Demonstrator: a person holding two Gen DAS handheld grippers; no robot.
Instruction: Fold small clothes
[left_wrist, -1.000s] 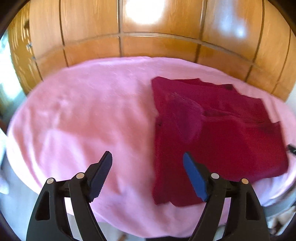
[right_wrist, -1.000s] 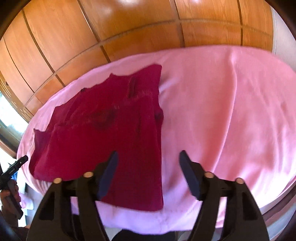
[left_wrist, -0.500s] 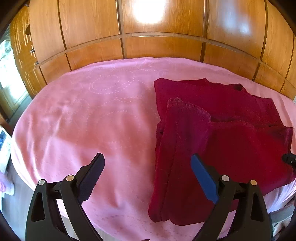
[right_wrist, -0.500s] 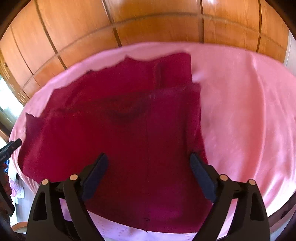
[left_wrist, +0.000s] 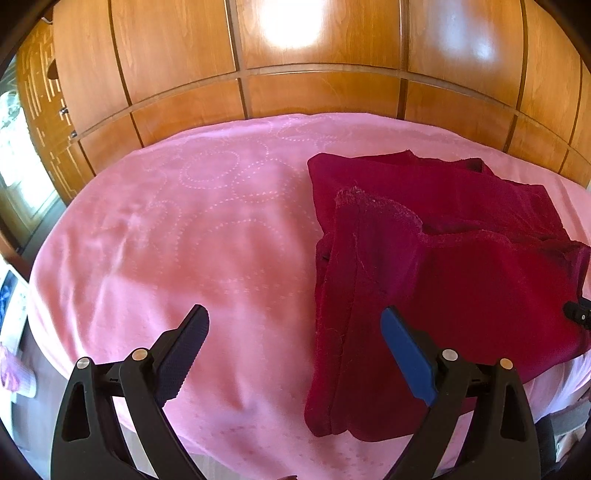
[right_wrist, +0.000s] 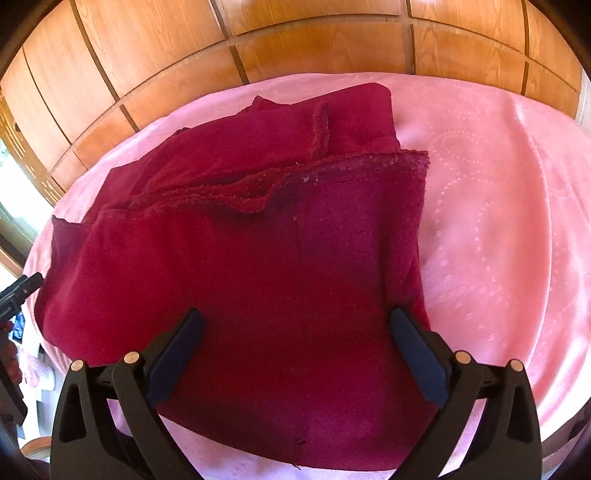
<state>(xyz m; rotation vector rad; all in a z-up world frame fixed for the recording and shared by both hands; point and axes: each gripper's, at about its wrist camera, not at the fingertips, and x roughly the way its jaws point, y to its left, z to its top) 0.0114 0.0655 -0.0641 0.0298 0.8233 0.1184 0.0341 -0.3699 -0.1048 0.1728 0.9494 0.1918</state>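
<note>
One dark red garment (right_wrist: 258, 266) lies on the pink cloth (left_wrist: 177, 229) covering the table, towards its near edge, in front of a wood-panelled wall (left_wrist: 317, 55). It looks partly folded: a near layer is doubled over the far layers, its raw edge crossing the middle, but the edges sit uneven, so at least one more fold and some squaring up seem left. No finished pile is visible. The left claw (left_wrist: 295, 354) hangs spread wide and empty over the garment's left edge. The right claw (right_wrist: 295, 350) is opening above the cloth, gripping nothing. Count: one garment, two claws.
</note>
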